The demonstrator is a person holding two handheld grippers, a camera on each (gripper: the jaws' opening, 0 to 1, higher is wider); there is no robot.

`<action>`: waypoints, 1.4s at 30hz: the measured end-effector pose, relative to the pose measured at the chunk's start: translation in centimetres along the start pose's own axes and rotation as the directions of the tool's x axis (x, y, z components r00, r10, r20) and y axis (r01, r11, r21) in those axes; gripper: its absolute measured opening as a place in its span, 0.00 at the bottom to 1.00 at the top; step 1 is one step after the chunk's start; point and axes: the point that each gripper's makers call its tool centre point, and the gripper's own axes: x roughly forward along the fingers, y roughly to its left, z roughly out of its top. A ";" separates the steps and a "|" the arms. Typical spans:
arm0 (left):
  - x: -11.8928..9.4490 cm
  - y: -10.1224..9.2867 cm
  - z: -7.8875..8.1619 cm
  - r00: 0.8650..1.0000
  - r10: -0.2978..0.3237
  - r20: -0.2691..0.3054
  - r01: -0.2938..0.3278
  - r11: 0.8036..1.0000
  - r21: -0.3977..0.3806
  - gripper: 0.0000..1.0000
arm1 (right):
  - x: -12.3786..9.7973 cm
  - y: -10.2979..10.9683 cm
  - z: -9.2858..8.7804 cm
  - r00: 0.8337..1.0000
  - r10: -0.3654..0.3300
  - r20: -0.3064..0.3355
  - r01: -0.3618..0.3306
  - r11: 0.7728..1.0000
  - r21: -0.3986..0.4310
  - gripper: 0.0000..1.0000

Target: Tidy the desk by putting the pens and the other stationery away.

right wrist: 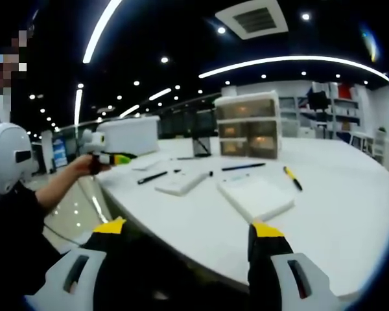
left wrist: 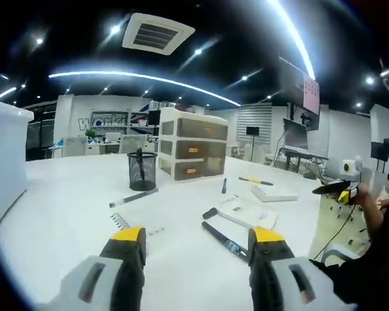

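Observation:
My left gripper (left wrist: 198,241) is open and hovers low over the white desk (left wrist: 71,220), nothing between its yellow-tipped jaws. Ahead lie a grey marker (left wrist: 134,197), a black pen (left wrist: 224,185), a yellow pen (left wrist: 255,181), a long black pen (left wrist: 223,240), a notepad (left wrist: 248,211) and a white notebook (left wrist: 275,193). A black mesh pen holder (left wrist: 142,170) stands by a drawer unit (left wrist: 193,152). My right gripper (right wrist: 188,234) is open beyond the desk's edge. It faces the notepad (right wrist: 256,197), notebook (right wrist: 181,183), yellow pen (right wrist: 292,178) and two black pens (right wrist: 243,167).
A small toothed clip (left wrist: 120,221) lies just ahead of my left jaw. A white box (right wrist: 128,136) stands on the desk's far side. A person's hand holds the left gripper (right wrist: 107,157) near it. The drawer unit (right wrist: 249,126) has three drawers. Office desks and screens stand behind.

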 end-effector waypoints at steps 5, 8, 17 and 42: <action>0.7 0.3 -0.4 0.997 -0.020 -0.072 0.022 1.000 0.022 0.64 | -0.1 0.0 0.1 1.000 0.004 0.005 -0.004 1.000 -0.002 0.71; 1.1 0.9 0.3 0.997 -0.007 -0.082 0.011 0.998 0.054 0.63 | -0.2 -0.1 0.0 1.000 0.001 0.006 -0.001 1.000 0.000 0.71; 2.7 1.5 2.1 0.995 -0.019 -0.097 0.029 0.995 0.100 0.64 | -0.7 0.2 0.1 0.999 0.024 0.036 -0.025 0.999 0.031 0.70; 8.9 3.9 5.8 0.969 -0.015 -0.248 0.094 0.946 0.310 0.62 | -1.9 -1.5 -0.3 0.998 -0.030 0.047 0.028 0.999 0.038 0.70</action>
